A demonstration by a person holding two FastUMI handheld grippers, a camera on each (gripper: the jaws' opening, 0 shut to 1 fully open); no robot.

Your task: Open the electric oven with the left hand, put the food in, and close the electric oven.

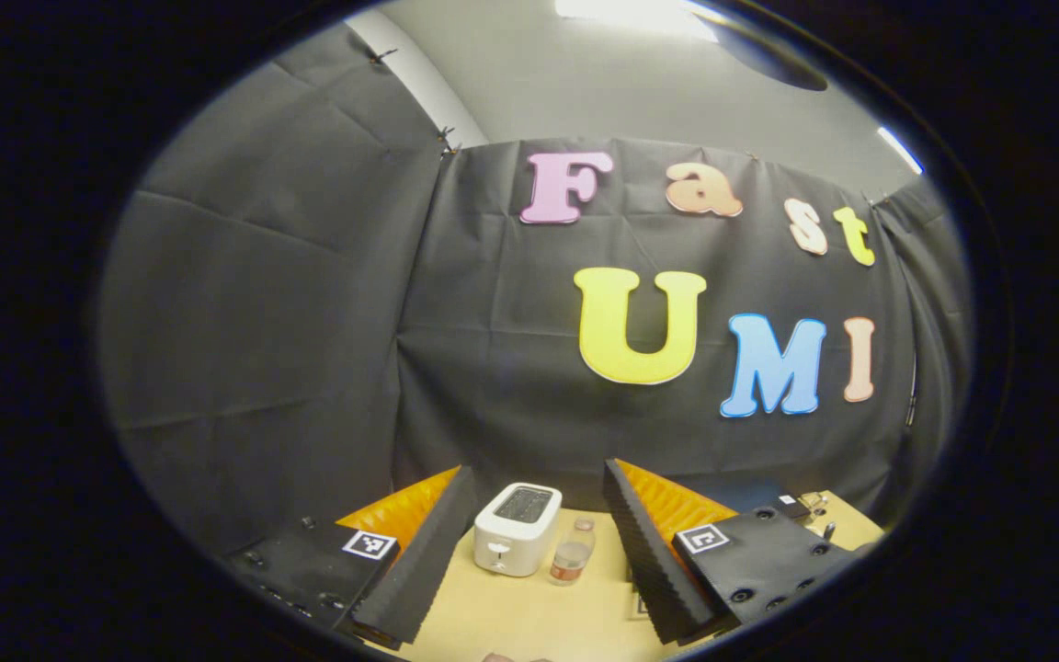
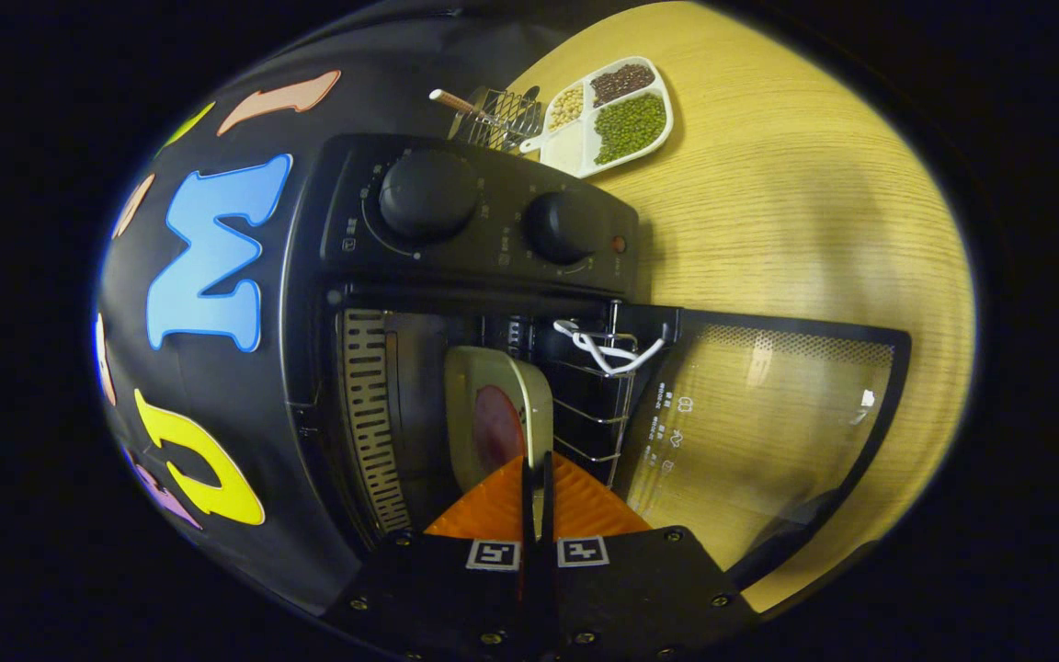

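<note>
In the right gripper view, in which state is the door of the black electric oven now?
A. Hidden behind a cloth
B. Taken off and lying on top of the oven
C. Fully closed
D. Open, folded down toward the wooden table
D: the glass door of the black electric oven hangs open and the right gripper holds a pale plate of food inside the cavity.

Left gripper view sits low over the bench [image 1: 529,616], level, facing the booth's back wall, a white toaster [image 1: 518,529] a little way ahead; right gripper view is rolled sideways, close up, looking straight into the open oven [image 2: 456,303], its door [image 2: 759,432] lying on the bench; both views share the wall and bench.
</note>
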